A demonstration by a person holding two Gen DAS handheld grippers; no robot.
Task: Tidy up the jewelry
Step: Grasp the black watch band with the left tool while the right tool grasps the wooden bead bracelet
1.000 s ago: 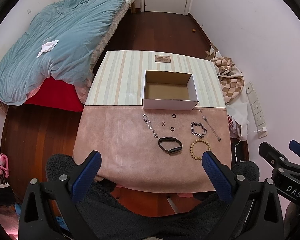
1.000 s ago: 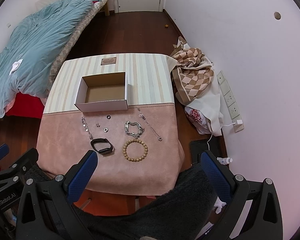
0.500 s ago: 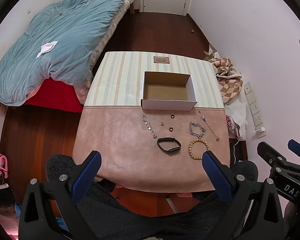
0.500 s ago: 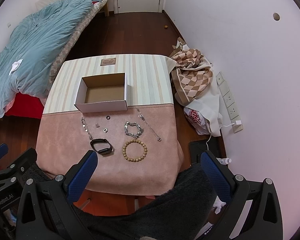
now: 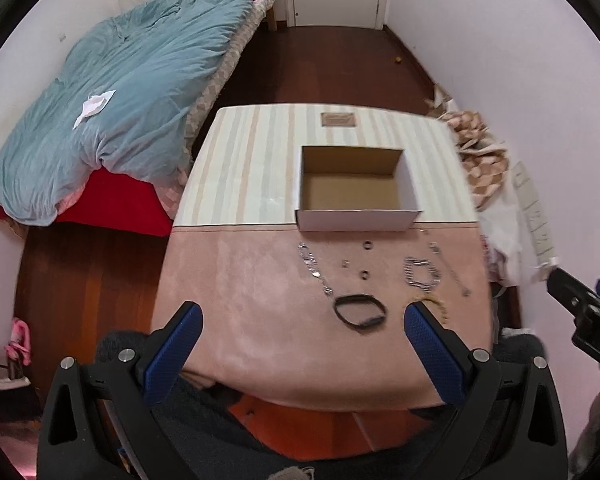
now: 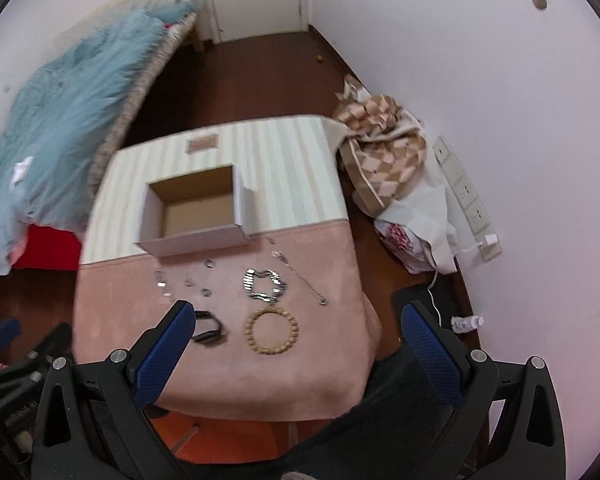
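An open empty cardboard box (image 5: 356, 184) (image 6: 196, 210) stands mid-table. In front of it on the pink cloth lie a black band (image 5: 359, 311) (image 6: 208, 330), a wooden bead bracelet (image 6: 272, 331) (image 5: 436, 304), a silver chain bracelet (image 5: 421, 273) (image 6: 265, 280), a thin necklace (image 6: 300, 276) (image 5: 448, 268), a linked chain (image 5: 314, 268) (image 6: 163, 283) and small rings (image 5: 366, 260) (image 6: 207, 278). My left gripper (image 5: 300, 344) and right gripper (image 6: 296, 340) are both open and empty, above the table's near edge.
The table (image 5: 252, 288) has a striped far half. A bed with a blue duvet (image 5: 112, 120) is at the left. Checked cloth and bags (image 6: 388, 168) lie on the floor at the right by the wall sockets (image 6: 466, 196).
Both grippers have moved forward and lower toward the table, so the jewelry looks nearer. The right view has swung and tilted. Nothing on the table has moved.
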